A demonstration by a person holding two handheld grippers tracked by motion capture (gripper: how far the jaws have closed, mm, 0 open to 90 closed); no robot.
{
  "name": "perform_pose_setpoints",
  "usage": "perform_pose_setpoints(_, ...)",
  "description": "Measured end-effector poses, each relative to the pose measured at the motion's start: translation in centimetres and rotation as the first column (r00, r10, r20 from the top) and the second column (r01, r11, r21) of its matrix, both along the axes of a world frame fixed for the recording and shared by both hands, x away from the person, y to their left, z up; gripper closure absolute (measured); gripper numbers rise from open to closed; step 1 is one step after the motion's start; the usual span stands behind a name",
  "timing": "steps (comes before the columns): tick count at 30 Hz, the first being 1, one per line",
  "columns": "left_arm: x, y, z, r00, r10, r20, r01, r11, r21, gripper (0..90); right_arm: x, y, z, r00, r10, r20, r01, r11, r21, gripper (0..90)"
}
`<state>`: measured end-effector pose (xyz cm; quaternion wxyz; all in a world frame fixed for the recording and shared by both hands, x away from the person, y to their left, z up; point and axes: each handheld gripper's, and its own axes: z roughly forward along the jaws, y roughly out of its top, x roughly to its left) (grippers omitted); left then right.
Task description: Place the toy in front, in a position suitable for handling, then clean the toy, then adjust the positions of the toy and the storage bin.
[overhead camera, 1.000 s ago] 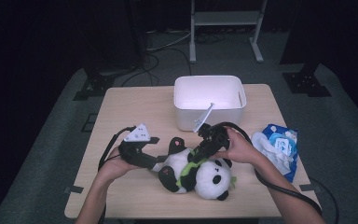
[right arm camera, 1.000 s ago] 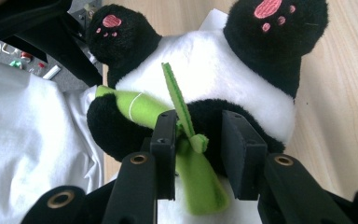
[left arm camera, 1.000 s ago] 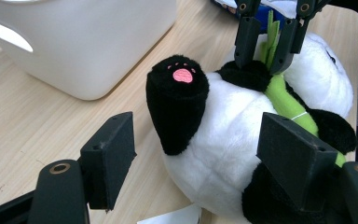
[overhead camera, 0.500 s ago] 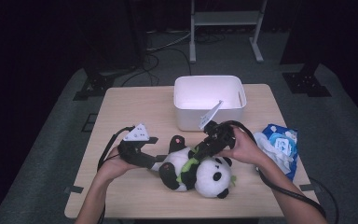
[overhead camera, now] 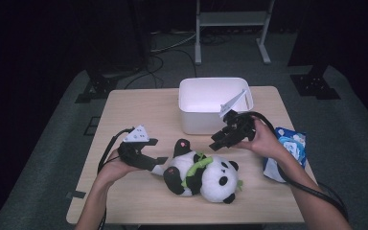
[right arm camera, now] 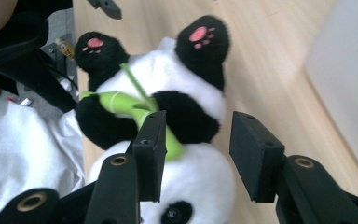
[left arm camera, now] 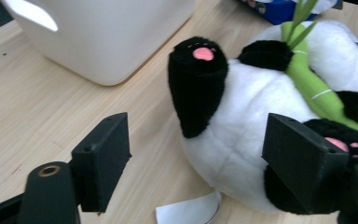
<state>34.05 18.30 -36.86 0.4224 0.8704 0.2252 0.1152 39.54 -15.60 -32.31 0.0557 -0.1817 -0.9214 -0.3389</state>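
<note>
- While the panda (overhead camera: 202, 172) lies on its back on the table (overhead camera: 124, 115), near the front edge, both grippers stand by it with nothing held.
- Left gripper (overhead camera: 154, 162): at the panda's rump, jaws parted and just opened wider. In the left gripper view (left arm camera: 196, 168) the toy's white belly and one black leg sit between the jaws; one jaw is against the fur near a foot, and no squeeze shows.
- Right gripper (overhead camera: 219, 142): lifted above the panda's chest, near the bin's (overhead camera: 191, 122) front wall. Its jaws have just been opening and are clear of the toy; the right gripper view (right arm camera: 196, 154) looks down past them at the black arms and the green bamboo (right arm camera: 121, 103).
- Bamboo: lies across the panda's chest, held in its arms.
- Bin: white, at the table's far middle, just beyond the panda.
- Blue packet (overhead camera: 287, 148): at the table's right edge, beside the right hand (overhead camera: 263, 141).
</note>
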Motion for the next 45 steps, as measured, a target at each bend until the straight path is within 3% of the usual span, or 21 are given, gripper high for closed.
perform_pose_setpoints(11,0.6,1.3,-0.4,0.9991,0.041,-0.009,-0.042,0.999,-0.013,15.8,3.0,-1.8,1.2,0.996,-0.069,0.057,0.068,0.9976,0.007,53.6)
perform_pose_setpoints(22,0.6,2.6,-0.3,0.9978,0.066,-0.004,-0.066,0.9971,-0.037,15.7,6.1,-0.9,3.0,0.9893,-0.104,0.102,0.108,0.9935,-0.036,53.5)
perform_pose_setpoints(29,0.7,3.2,-0.1,0.9964,0.085,-0.005,-0.085,0.9952,-0.049,15.7,8.4,-0.1,3.0,0.9875,-0.127,0.094,0.131,0.9906,-0.039,52.6)
perform_pose_setpoints(45,0.8,3.4,-0.2,0.9949,0.1,-0.012,-0.1,0.9938,-0.048,11.8,9.1,0.5,2.5,0.9891,-0.117,0.09,0.122,0.9913,-0.049,51.0)
